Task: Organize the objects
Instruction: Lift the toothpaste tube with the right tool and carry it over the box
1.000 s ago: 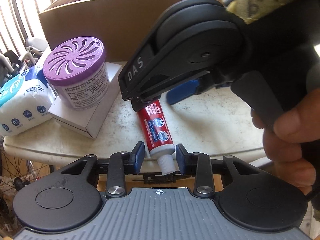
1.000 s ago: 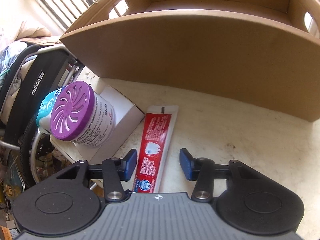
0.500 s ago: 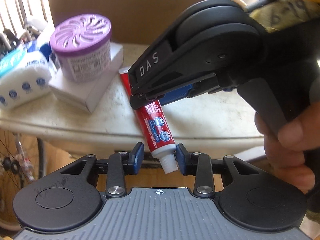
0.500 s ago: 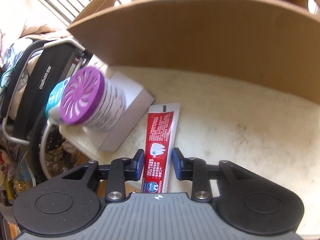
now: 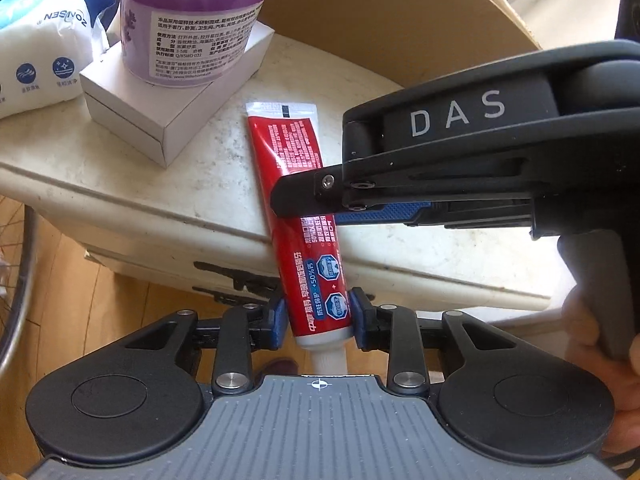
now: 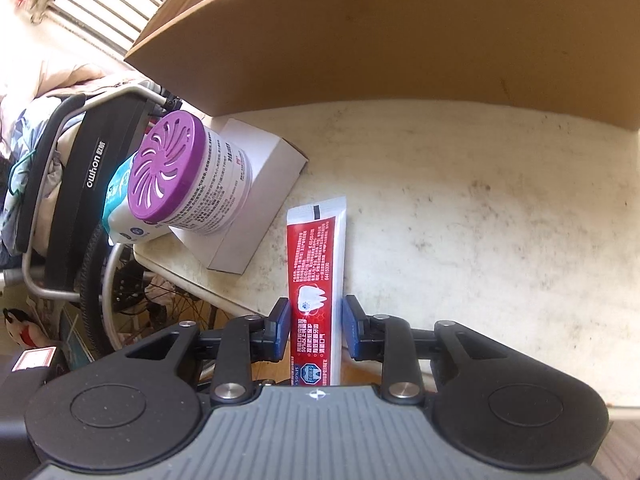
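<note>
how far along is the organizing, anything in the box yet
Nothing looks put away: the visible corner of the cardboard box shows no items, though most of its inside is hidden. In hand: the toothpaste tube, gripped near its cap by the left gripper and mid-body by the right gripper. Left: the purple air freshener on the white carton, and the tissue pack.

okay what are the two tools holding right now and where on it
Both grip the red toothpaste tube: the left tool near its cap end, the right tool around its middle.
</note>
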`<state>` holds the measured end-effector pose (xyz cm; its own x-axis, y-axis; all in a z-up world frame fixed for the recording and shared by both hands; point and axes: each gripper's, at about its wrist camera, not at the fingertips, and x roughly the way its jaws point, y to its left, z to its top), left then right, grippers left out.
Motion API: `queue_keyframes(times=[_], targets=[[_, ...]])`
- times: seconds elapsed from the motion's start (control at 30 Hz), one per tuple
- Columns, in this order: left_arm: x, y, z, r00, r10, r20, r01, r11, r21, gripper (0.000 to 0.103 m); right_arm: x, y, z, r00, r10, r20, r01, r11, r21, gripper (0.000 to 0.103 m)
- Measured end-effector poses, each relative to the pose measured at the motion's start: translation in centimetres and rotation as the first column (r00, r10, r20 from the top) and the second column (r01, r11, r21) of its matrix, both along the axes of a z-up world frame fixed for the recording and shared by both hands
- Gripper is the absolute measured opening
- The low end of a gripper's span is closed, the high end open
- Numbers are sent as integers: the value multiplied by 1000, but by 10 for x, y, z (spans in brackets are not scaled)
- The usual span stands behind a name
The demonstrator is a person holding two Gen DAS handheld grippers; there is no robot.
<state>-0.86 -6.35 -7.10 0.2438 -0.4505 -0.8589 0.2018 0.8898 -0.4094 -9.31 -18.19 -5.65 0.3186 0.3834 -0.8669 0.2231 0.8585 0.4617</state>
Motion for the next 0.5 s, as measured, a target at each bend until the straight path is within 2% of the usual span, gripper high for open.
queue_keyframes(times=[0.13, 0.23, 0.4, 0.5], targets=[[-3, -1, 11, 1000, -10, 27, 9, 1000, 29, 30, 0, -5, -3, 999, -28, -32, 29, 998, 53, 32], [-6, -5, 17, 997, -43, 61, 38, 996, 79, 30, -1, -6, -5, 998, -32, -47, 35, 996, 77, 33], [-10, -14, 26, 988, -97, 118, 80, 987, 136, 30, 0, -3, -4, 999, -17, -47, 21, 997, 72, 35], [-9, -16, 31, 985, -104, 139, 85, 987, 138, 30, 0, -2, -5, 999, -23, -45, 26, 997, 78, 35]])
